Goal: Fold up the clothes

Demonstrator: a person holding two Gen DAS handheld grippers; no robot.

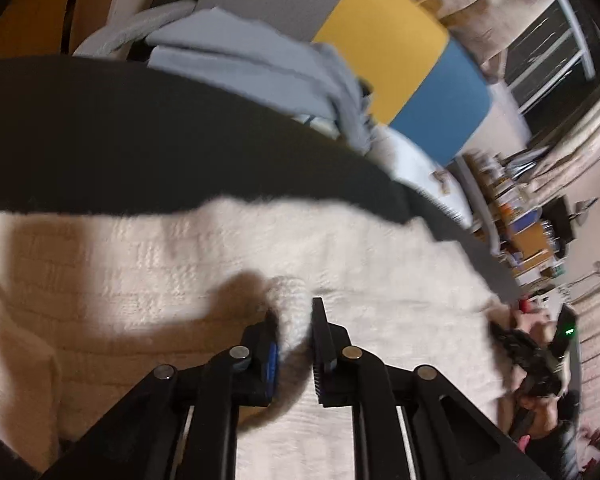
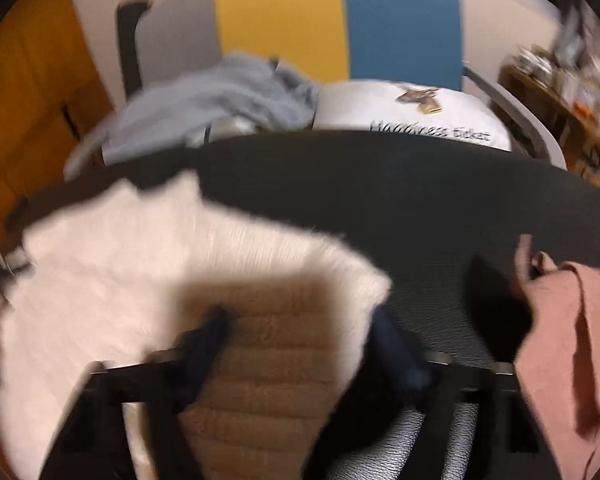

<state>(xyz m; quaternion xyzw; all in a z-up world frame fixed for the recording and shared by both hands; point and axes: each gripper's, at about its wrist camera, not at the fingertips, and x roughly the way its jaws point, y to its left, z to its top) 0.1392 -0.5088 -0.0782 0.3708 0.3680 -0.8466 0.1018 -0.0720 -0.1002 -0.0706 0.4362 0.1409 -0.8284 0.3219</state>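
two wrist views over a dark table (image 1: 100, 140) where a cream knitted sweater (image 1: 180, 264) lies spread flat, filling most of the near surface; the fold seems to be in its early stage, one edge gathered and the rest not yet turned over

the left gripper (image 1: 294, 332) is pinched tight on a raised tuft of the sweater's fuzzy knit, the fabric bunched up between its black fingers, one lined with a blue pad

the right gripper (image 2: 300, 344) is blurred; its jaws stand parted over the sweater's right edge, one finger over the knit and the other over the table, and nothing looks gripped between them

next, by my reading, the right gripper needs to close on that edge so both hands can lift and carry the cloth across itself, keeping the edge level

the sweater is thick, pale cream and ribbed in horizontal bands, with a soft hairy border where it meets the table

a pink garment (image 2: 560, 340) lies apart at the right, and a grey-blue garment (image 2: 220, 96) and a white printed t-shirt (image 2: 412, 116) sit beyond the table's far edge
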